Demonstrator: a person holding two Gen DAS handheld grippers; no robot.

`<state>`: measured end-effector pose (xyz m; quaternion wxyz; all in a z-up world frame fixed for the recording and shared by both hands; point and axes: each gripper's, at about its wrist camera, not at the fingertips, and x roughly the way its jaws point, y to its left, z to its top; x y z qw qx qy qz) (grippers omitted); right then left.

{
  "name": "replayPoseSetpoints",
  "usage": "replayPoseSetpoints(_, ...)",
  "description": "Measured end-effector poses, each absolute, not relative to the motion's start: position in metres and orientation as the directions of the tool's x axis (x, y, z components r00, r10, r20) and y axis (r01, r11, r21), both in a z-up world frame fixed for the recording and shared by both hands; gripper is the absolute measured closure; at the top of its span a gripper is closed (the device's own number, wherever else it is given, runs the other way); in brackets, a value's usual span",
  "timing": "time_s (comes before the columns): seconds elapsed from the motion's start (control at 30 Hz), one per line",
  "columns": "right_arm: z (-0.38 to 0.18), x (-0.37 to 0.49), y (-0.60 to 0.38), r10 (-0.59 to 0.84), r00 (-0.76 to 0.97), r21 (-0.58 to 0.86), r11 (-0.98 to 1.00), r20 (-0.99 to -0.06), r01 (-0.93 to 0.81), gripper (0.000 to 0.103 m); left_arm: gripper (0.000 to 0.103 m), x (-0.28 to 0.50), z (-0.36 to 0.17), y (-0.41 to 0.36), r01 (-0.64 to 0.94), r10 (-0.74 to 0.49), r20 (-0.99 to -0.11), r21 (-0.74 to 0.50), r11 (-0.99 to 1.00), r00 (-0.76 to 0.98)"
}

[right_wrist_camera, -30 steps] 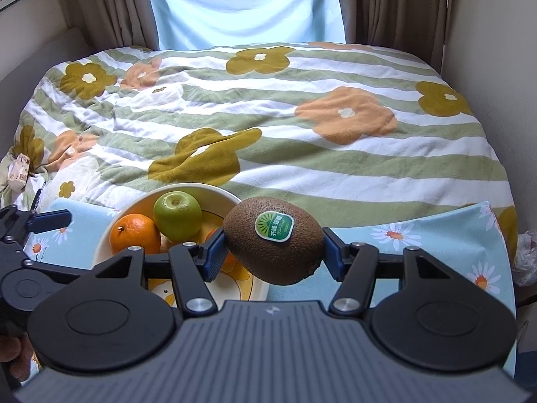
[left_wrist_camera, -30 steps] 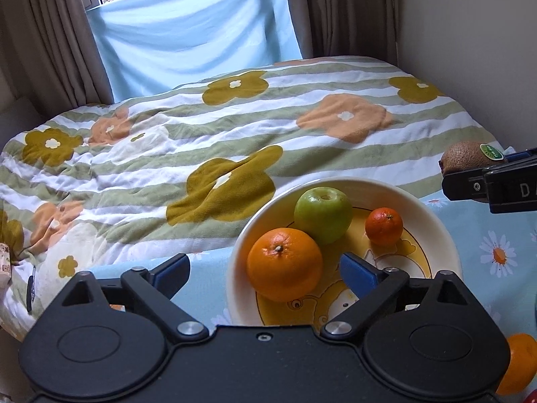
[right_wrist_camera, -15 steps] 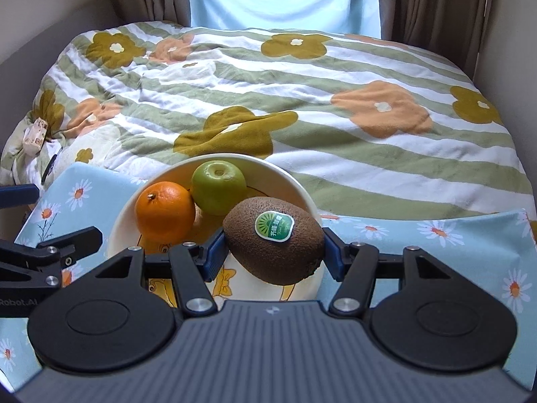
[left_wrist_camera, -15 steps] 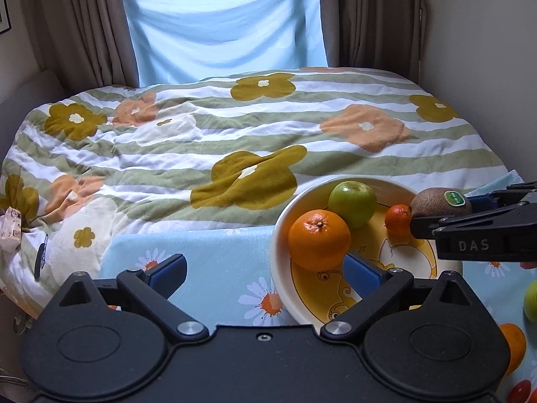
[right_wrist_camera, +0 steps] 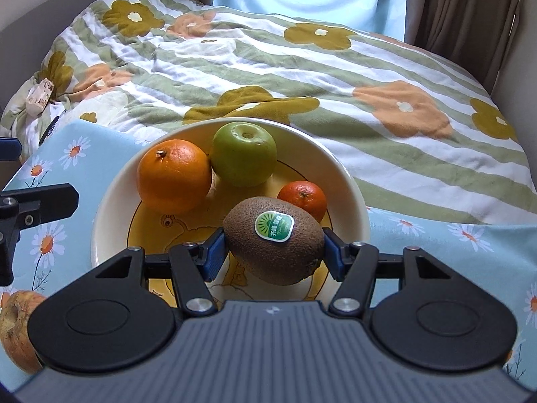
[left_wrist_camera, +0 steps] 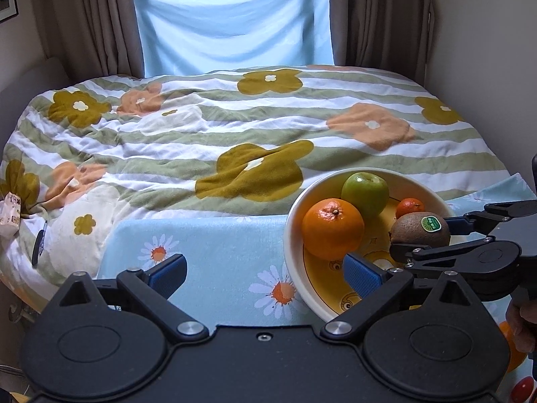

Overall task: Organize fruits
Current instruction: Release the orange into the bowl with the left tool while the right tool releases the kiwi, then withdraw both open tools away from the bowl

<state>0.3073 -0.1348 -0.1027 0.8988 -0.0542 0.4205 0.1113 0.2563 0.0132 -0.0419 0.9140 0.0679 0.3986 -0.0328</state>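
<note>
A brown kiwi (right_wrist_camera: 273, 240) with a green sticker is clamped in my right gripper (right_wrist_camera: 272, 255), held over the near part of the cream bowl (right_wrist_camera: 110, 201). The bowl holds a large orange (right_wrist_camera: 174, 176), a green apple (right_wrist_camera: 244, 154) and a small mandarin (right_wrist_camera: 302, 198). In the left wrist view the kiwi (left_wrist_camera: 419, 230) and right gripper (left_wrist_camera: 433, 235) hang inside the bowl (left_wrist_camera: 295, 235) at the right. My left gripper (left_wrist_camera: 265, 272) stands open and empty, left of the bowl, one blue pad over its near rim.
The bowl rests on a light blue daisy cloth (left_wrist_camera: 214, 248) at the edge of a bed with a striped flowered quilt (left_wrist_camera: 235, 124). A reddish apple (right_wrist_camera: 15, 329) lies near left. More fruit (left_wrist_camera: 511, 352) shows at the lower right. Curtains and a wall stand behind.
My right gripper has carried the kiwi down and over the bowl, which now looks larger and nearer. The left gripper shifted left, so the bowl slid toward the right of its view.
</note>
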Motion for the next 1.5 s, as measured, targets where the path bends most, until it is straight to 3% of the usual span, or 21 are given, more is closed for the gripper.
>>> replayPoseSetpoints(0.1,-0.104,0.307,-0.133,0.152,0.625,-0.011,0.968,-0.765,-0.249,0.028,0.002,0.259,-0.043,0.015,0.109,-0.007,-0.734,0.091,0.99,0.679)
replayPoseSetpoints(0.13,-0.103,0.305,-0.133,0.151,0.632,-0.015,0.968,-0.76,-0.25,0.023,0.002,0.259,-0.043,0.016,0.108,-0.011,-0.734,0.085,0.99,0.679)
replayPoseSetpoints(0.2,-0.099,0.301,-0.132,0.131,0.657,-0.035,0.972,-0.743,-0.232,0.002,0.002,0.259,-0.042,0.016,0.111,-0.015,-0.735,0.082,0.99,0.678)
replayPoseSetpoints(0.23,-0.096,0.297,-0.133,0.125,0.676,-0.043,0.973,-0.726,-0.226,0.0,0.002,0.259,-0.042,0.017,0.111,-0.016,-0.735,0.081,0.99,0.678)
replayPoseSetpoints(1.0,-0.039,0.26,-0.154,0.154,0.717,0.02,0.981,-0.68,-0.192,0.0,0.002,0.238,-0.001,0.022,0.103,-0.049,-0.677,0.04,0.994,0.734)
replayPoseSetpoints(1.5,0.025,0.154,-0.172,0.183,0.767,0.036,0.978,-0.615,-0.204,0.0,0.002,0.139,0.054,0.008,0.019,0.013,-0.562,0.051,0.999,0.827)
